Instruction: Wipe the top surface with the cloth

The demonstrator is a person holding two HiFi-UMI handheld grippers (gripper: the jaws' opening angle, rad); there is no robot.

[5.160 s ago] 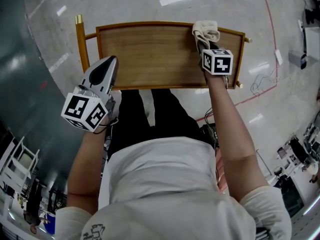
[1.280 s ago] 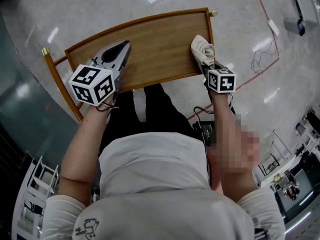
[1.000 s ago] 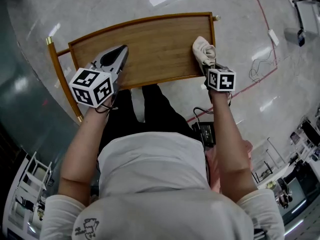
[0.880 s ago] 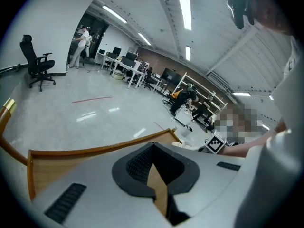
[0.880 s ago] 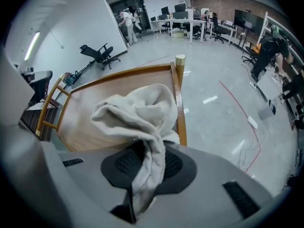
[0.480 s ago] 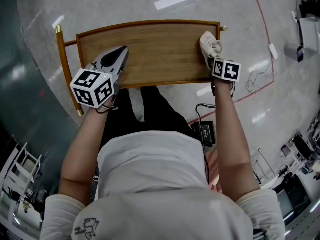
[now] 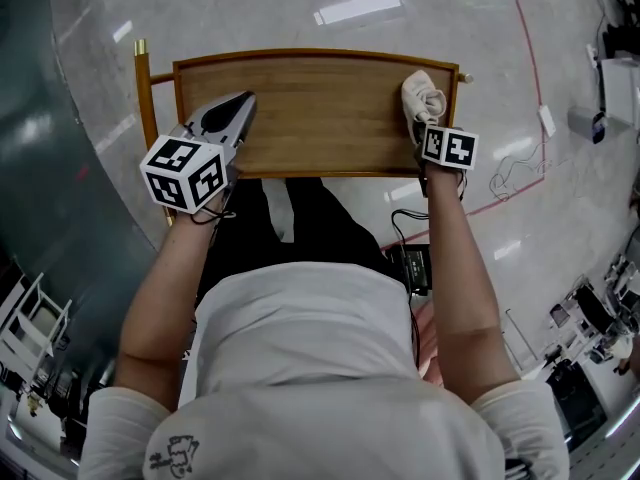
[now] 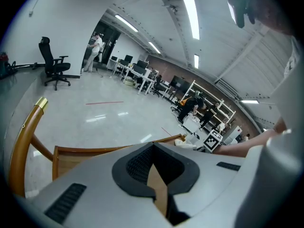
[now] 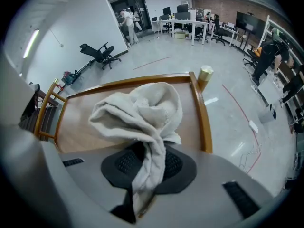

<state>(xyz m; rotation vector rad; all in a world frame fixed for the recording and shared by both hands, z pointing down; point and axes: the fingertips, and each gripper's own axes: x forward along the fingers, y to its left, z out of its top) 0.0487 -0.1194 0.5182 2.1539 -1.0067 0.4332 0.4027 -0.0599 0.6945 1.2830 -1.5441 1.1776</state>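
A wooden tray-like top surface [image 7: 320, 108] with a raised rim stands in front of me. A crumpled white cloth [image 7: 422, 96] rests on its right end, near the right rim. My right gripper [image 7: 424, 126] is shut on the cloth [image 9: 142, 118], which bunches out past the jaws over the wood [image 9: 90, 122]. My left gripper [image 7: 228, 116] hovers over the left end of the surface, jaws closed together with nothing in them. In the left gripper view the wooden rim [image 8: 95, 151] and the cloth [image 8: 187, 145] show beyond the gripper [image 8: 152, 175].
A brass-capped wooden post [image 7: 141, 48] rises at the surface's left end, another [image 9: 205, 74] at the right. Shiny grey floor with a red tape line [image 7: 525, 58] surrounds the furniture. Cables [image 7: 410, 230] lie on the floor by my legs. Office chairs [image 9: 102, 53] and desks stand far off.
The right gripper with the cloth has slid along the right end of the surface, first back toward me, then slightly away. The left gripper has stayed over the left end.
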